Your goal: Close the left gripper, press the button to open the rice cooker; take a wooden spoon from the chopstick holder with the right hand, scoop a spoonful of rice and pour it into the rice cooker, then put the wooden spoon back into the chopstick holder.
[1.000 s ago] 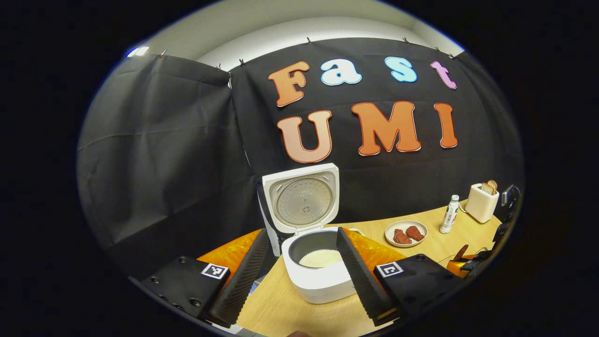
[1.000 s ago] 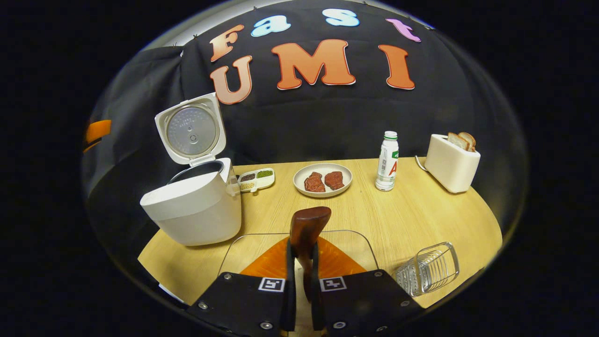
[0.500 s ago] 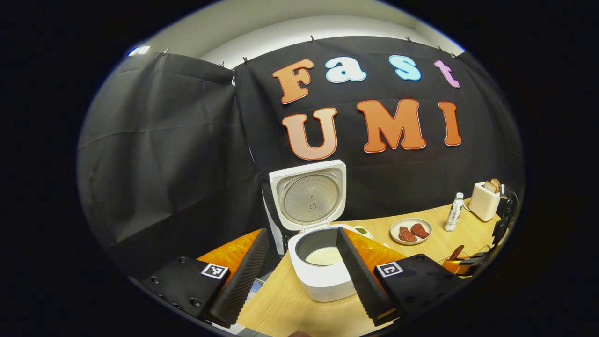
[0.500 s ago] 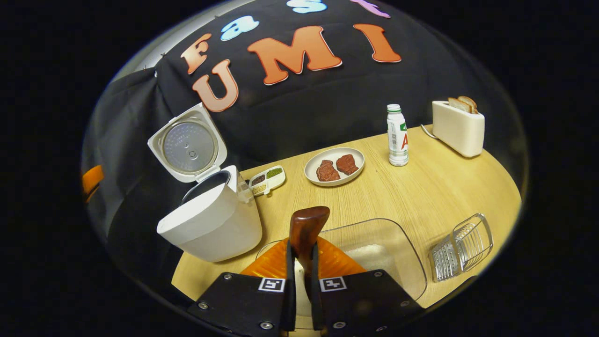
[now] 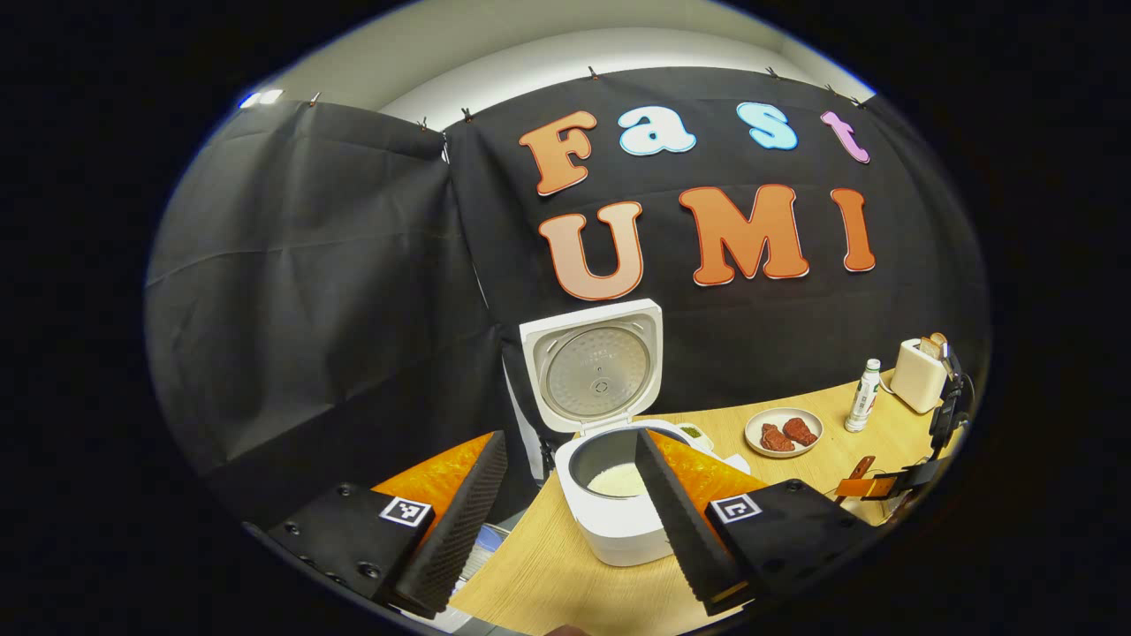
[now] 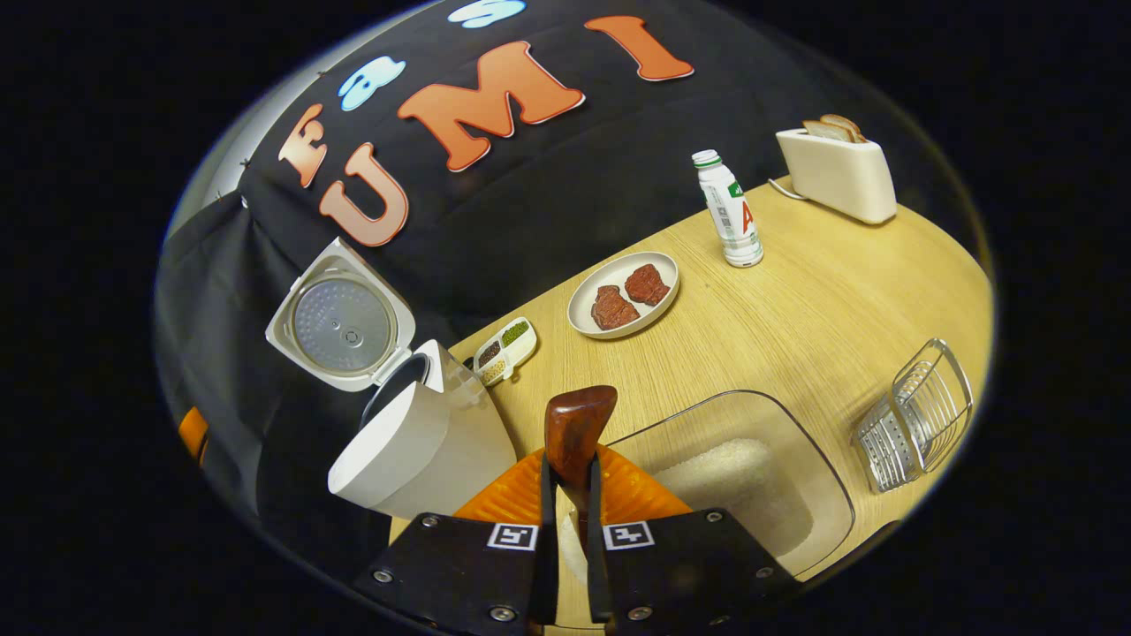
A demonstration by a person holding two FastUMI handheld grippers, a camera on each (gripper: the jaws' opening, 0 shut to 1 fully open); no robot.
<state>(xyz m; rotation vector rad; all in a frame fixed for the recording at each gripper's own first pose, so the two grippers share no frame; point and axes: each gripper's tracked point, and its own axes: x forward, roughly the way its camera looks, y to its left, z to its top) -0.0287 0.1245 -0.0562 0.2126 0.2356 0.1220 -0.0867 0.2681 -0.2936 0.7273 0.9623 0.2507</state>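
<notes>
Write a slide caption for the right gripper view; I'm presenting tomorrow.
Right gripper clamps wooden spoon above clear rice container, beside open rice cooker.

Spread tongs [image 5: 565, 521] frame the rice cooker [image 5: 614, 495] (lid up), apparently holding rice.

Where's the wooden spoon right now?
In the right gripper view the wooden spoon is clamped upright in the right hand-held gripper, between the open rice cooker and the clear rice tub.
</notes>
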